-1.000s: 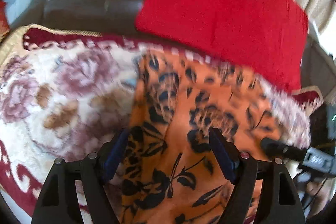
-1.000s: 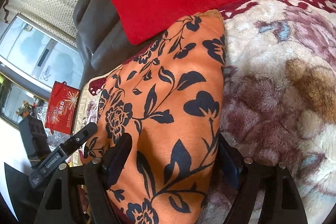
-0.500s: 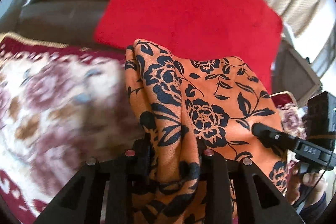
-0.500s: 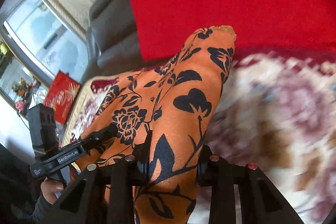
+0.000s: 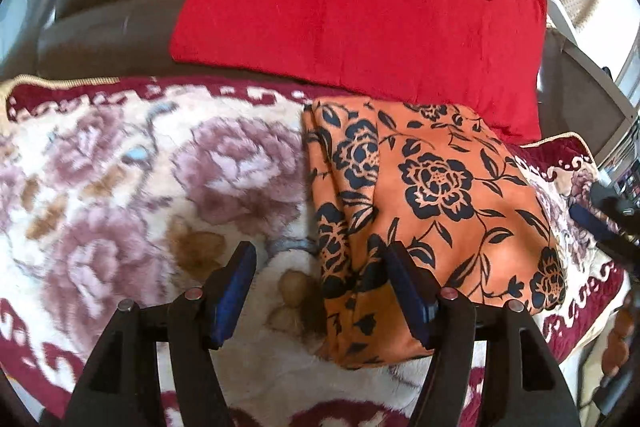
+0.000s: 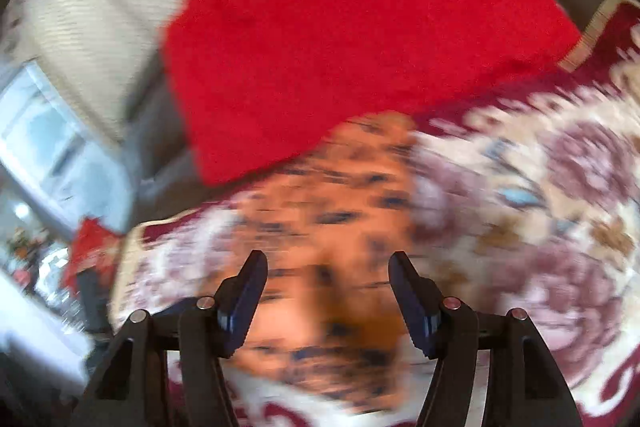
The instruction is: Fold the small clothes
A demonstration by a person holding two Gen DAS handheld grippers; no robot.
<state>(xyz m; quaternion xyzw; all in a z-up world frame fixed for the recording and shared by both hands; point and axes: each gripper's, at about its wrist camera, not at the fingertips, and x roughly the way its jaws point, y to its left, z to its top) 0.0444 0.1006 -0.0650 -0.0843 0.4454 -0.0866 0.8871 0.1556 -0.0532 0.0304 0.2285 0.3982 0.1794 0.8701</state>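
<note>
Since half a second ago you have let go: both jaws now stand apart, empty | orange floral cloth [image 5: 432, 203] lies folded on blanket [image 5: 168, 187] | long axis runs away from left gripper [image 5: 320, 287], whose right finger touches it | right gripper [image 6: 326, 291] hovers over it, view blurred

The right wrist view is heavily motion-blurred. The right tongs [image 6: 322, 263] stand with their two blue-padded fingers [image 6: 248, 287] spread wide apart and nothing between them. Just ahead and below lies the orange cloth with dark flowers [image 6: 340, 211], resting on a cream and maroon floral blanket [image 6: 540, 211]. Beyond the cloth's far edge a large red cushion [image 6: 352, 39] leans, touching or overlapping it.
</note>
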